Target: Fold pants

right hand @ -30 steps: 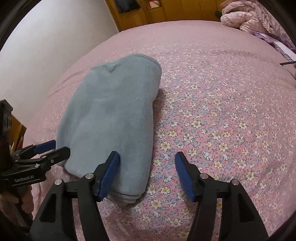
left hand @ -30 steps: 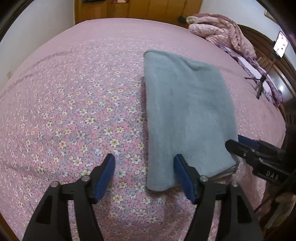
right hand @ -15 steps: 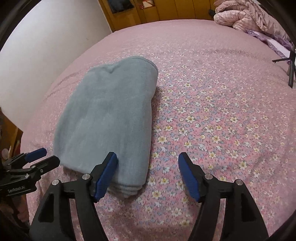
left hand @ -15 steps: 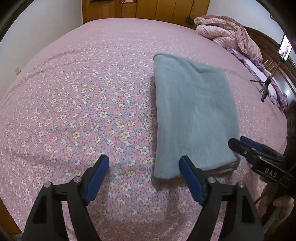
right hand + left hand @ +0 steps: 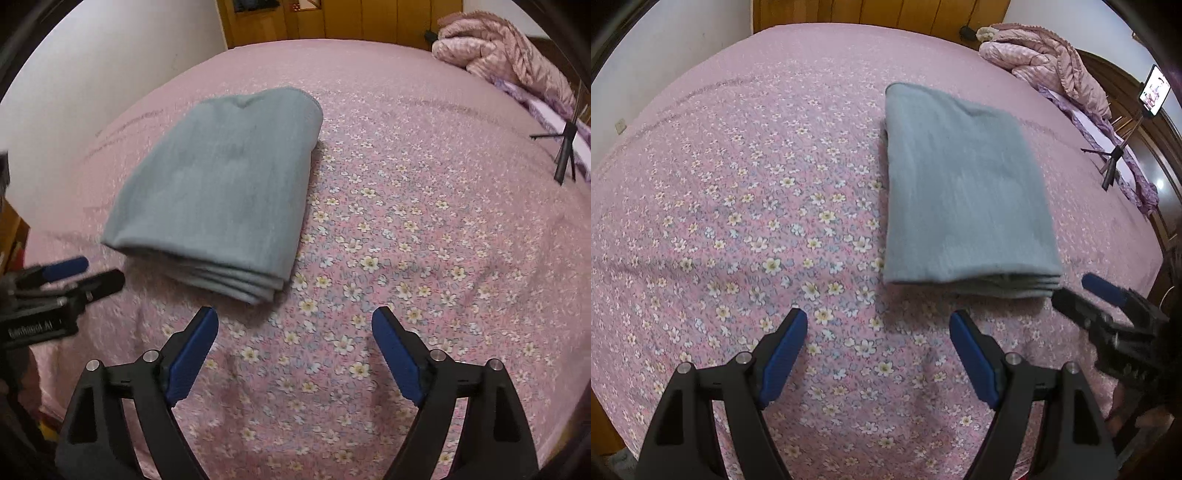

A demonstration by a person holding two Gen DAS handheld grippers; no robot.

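Observation:
The grey-blue pants lie folded in a flat stack of several layers on the pink flowered bedspread; they also show in the right wrist view. My left gripper is open and empty, apart from the pants, just short of their near edge. My right gripper is open and empty, also short of the near edge. Each gripper shows in the other's view, the right one and the left one, both beside the stack.
A crumpled pink quilt lies at the head of the bed. A small black tripod stands on the bed's right side, with a lit phone above it. A white wall and wooden cabinets lie beyond.
Both grippers have drawn back from the pants' near edge toward me and stayed open. The folded pants have not moved.

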